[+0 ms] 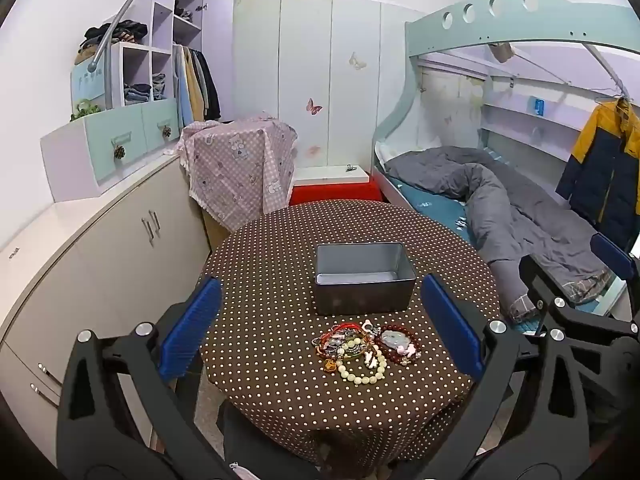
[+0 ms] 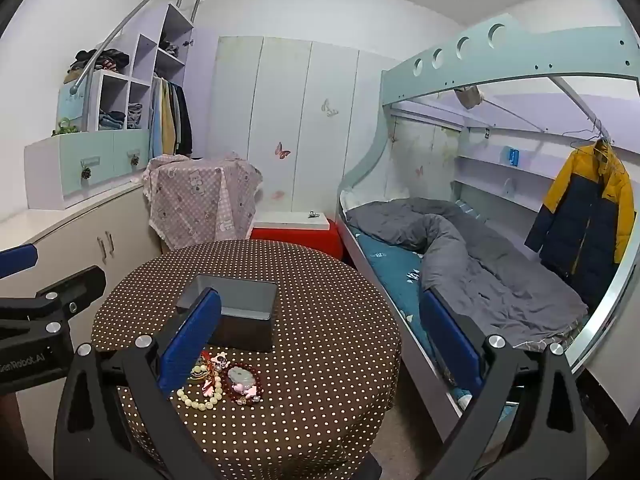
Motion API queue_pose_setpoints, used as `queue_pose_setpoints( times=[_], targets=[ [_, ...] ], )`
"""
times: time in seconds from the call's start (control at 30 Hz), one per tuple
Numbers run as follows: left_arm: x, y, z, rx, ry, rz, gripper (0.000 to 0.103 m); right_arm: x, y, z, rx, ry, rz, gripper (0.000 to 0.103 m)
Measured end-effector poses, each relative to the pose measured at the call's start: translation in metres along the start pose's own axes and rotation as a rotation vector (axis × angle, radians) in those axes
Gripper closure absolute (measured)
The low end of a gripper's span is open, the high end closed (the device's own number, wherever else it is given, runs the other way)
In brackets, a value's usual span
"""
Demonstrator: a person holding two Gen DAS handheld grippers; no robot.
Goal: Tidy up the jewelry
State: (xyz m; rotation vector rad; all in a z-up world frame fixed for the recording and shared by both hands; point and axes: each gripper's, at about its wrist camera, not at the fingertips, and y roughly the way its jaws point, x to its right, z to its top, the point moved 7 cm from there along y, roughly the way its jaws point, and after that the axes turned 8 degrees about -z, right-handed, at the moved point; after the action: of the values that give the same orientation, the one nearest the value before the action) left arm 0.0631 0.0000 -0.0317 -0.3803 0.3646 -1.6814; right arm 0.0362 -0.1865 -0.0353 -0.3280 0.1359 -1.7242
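Observation:
A pile of jewelry (image 1: 362, 346) lies on a round table with a brown dotted cloth (image 1: 272, 280): a cream bead bracelet (image 1: 362, 372), a dark red bead bracelet (image 1: 400, 344) and red cords. Behind it stands an open, empty grey metal box (image 1: 364, 276). My left gripper (image 1: 320, 326) is open and empty, held above the table's near side, in front of the pile. My right gripper (image 2: 320, 340) is open and empty, to the right of the pile (image 2: 224, 380) and the box (image 2: 236, 312). The left gripper's body shows at the left of the right wrist view.
White cabinets (image 1: 100, 240) run along the left. A cloth-covered stand (image 1: 240, 168) and a red box (image 1: 334, 192) stand behind the table. A bunk bed (image 1: 500, 200) with a grey duvet fills the right side. A yellow-and-navy jacket (image 1: 604, 164) hangs there.

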Motion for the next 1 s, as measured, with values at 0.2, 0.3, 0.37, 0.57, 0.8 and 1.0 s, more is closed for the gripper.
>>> queue_pose_setpoints(
  times=[0.2, 0.3, 0.37, 0.57, 0.8, 1.0],
  targets=[
    [0.001, 0.000, 0.000, -0.009, -0.005, -0.009, 0.006, -0.002, 0.007, 0.000, -0.024, -0.010, 0.004, 0.008],
    [-0.004, 0.008, -0.007, -0.015, -0.012, -0.007, 0.006, 0.001, 0.020, -0.004, -0.037, -0.003, 0.009, 0.008],
    [-0.006, 0.011, -0.010, -0.014, -0.014, -0.009, 0.006, -0.001, 0.021, -0.003, -0.038, -0.002, 0.010, 0.008],
    [-0.005, 0.011, -0.005, -0.015, -0.012, -0.007, 0.006, -0.001, 0.018, -0.005, -0.035, 0.003, 0.011, 0.008],
    [-0.006, 0.010, -0.004, -0.017, -0.016, -0.008, 0.006, -0.004, 0.020, -0.007, -0.037, 0.003, 0.008, 0.008],
    [-0.007, 0.014, -0.002, -0.023, -0.018, -0.009, 0.006, -0.007, 0.022, -0.011, -0.046, 0.005, 0.007, 0.008]
  ],
)
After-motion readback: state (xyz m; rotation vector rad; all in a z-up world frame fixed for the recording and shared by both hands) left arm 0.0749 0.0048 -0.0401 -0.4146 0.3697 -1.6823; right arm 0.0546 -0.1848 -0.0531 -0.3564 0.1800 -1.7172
